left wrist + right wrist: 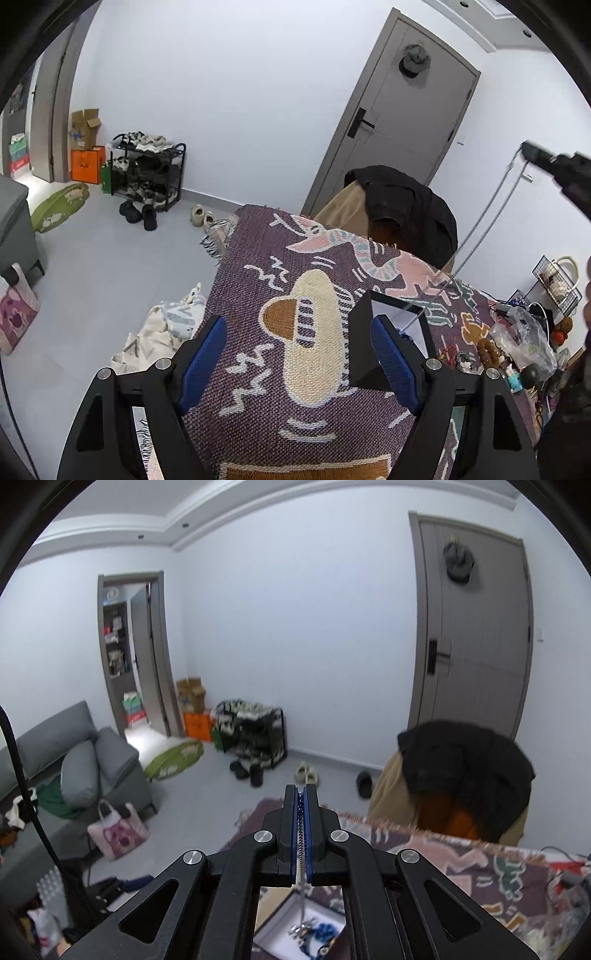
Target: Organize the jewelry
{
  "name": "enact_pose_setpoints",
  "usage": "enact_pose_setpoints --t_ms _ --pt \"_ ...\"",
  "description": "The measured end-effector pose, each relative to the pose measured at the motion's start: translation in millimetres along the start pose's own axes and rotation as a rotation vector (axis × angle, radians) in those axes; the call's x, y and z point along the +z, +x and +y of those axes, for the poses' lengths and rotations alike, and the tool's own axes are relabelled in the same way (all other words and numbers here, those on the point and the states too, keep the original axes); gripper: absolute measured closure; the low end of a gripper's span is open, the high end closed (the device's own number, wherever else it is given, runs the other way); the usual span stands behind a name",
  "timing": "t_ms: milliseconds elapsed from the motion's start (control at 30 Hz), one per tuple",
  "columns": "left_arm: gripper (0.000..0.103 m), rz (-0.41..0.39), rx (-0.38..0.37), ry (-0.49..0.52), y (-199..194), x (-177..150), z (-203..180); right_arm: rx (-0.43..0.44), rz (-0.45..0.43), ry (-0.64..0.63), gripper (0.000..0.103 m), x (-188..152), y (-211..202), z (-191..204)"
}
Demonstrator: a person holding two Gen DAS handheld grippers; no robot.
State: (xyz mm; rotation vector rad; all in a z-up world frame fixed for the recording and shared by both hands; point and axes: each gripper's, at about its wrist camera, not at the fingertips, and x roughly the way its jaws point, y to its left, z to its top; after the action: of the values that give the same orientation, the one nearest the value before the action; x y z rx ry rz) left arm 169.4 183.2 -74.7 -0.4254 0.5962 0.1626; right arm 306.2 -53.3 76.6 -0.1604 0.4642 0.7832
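Observation:
My right gripper (303,788) is shut on a silver chain (302,843), which runs between its blue pads and hangs down. The chain's lower end, with a silver pendant, reaches into a black box with a white lining (275,932), next to blue beaded jewelry (325,931). In the left wrist view the right gripper (529,149) is high at the right, and the chain (471,236) slants down from it into the box (364,332). My left gripper (299,325) is open over the patterned tablecloth (258,258). Its right finger overlaps the box's near left corner, and nothing is between its jaws.
A chair draped with a black jacket (410,206) stands behind the table. Brown beads (487,349), a clear plastic bag (524,339) and a wire basket (557,284) crowd the table's right end. The table's left edge drops to grey floor with crumpled cloth (166,328).

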Motion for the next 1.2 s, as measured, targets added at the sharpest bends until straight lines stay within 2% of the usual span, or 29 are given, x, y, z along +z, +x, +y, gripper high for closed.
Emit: enact_pose_setpoints --t_ms 367,533,600,633,667,733,1000,1200 --pt "0.022 -0.062 0.036 -0.025 -10 -6 3 0.020 0.138 0.007 0.100 -44 50 2" --pt "0.022 -0.066 0.009 -0.054 -12 -9 4 -0.036 0.216 0.022 0.099 -59 73 -6" --pt "0.022 -0.080 0.025 -0.055 -15 -10 2 -0.027 0.249 0.040 0.078 -63 79 -6" --pt "0.022 -0.087 0.028 -0.054 -16 -10 1 -0.021 0.254 0.059 0.048 -65 79 -9" --pt "0.022 -0.093 0.029 -0.051 -18 -10 0 -0.023 0.236 0.066 0.026 -66 75 -11" --pt "0.022 -0.107 0.041 -0.034 -21 -11 -6 -0.030 0.206 0.069 0.015 -67 65 -15" --pt "0.022 -0.095 0.071 0.055 -24 -12 -32 -0.035 0.196 0.195 0.015 -84 19 -49" --pt "0.015 -0.074 0.066 0.077 -23 -13 -55 -0.071 0.202 0.307 0.015 -114 -24 -86"
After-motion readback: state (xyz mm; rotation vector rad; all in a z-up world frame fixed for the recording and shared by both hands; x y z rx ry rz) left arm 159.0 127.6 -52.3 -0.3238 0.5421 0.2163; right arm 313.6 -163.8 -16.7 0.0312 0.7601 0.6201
